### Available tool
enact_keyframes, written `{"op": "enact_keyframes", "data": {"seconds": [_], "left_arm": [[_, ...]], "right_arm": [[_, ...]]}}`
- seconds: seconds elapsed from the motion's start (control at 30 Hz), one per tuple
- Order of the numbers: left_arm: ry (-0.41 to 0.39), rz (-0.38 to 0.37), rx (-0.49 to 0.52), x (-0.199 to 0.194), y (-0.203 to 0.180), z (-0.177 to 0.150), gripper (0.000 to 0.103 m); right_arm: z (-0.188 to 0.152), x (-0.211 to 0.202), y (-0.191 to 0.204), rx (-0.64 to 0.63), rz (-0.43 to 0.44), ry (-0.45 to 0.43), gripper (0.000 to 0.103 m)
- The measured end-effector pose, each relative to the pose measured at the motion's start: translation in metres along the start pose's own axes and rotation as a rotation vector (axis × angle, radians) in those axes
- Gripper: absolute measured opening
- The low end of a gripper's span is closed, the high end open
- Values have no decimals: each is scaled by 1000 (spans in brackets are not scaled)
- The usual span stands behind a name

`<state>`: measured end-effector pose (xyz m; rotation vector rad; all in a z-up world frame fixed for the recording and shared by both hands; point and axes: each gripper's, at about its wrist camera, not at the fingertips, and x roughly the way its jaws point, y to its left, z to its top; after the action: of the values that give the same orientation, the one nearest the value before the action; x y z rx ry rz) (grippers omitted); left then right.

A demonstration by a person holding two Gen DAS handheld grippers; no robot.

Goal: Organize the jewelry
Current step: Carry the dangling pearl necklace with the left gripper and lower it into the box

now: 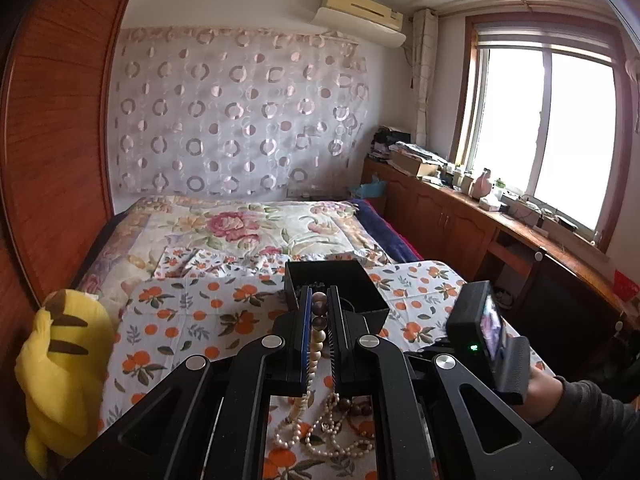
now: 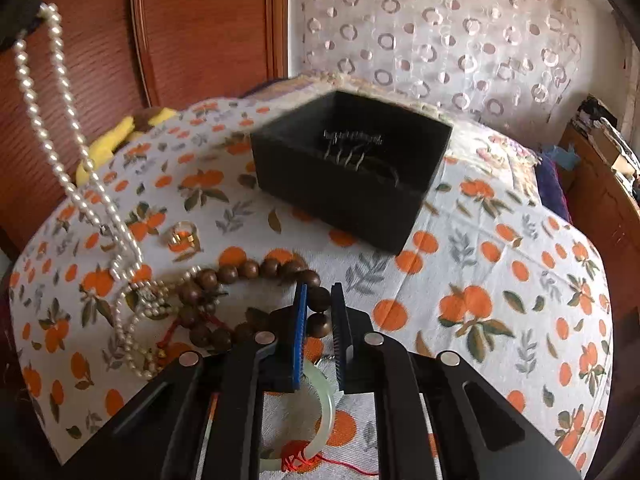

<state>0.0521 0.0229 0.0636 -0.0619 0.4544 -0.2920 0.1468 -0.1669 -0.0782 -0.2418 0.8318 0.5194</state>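
Left wrist view: left tongs (image 1: 319, 312) pinch a bead strand (image 1: 318, 332), lifted clear of the pile for the black box (image 1: 336, 286). Right tongs (image 2: 319, 312) pinch wooden beads (image 2: 256, 270) on the tabletop.

The box (image 2: 352, 168) sits on the tablecloth (image 2: 500, 280), with a metal piece inside. Before it lies the wooden bead bracelet (image 2: 248, 270), a ring (image 2: 182, 236) to its left. The pearl necklace (image 2: 56, 120) hangs at far left; the bangle (image 2: 326, 408) lies nearest.
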Motion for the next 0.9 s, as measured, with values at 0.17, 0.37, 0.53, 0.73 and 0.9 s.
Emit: {"op": "enact_keyframes", "data": {"seconds": [0.17, 0.37, 0.53, 0.73, 0.9], "left_arm": [[-10, -1, 18, 6, -5, 13, 7], [-21, -6, 32, 16, -10, 32, 7], [-28, 11, 62, 30, -16, 49, 7], [-37, 25, 87, 46, -22, 70, 7], [-39, 42, 116, 57, -29, 95, 7]], "right_arm": [[14, -30, -6, 8, 3, -87, 13], [34, -57, -10, -11, -20, -164, 13], [47, -72, -19, -17, -50, -203, 13], [63, -81, -34, -11, -73, -229, 13], [75, -86, -42, -16, -89, -247, 13]]}}
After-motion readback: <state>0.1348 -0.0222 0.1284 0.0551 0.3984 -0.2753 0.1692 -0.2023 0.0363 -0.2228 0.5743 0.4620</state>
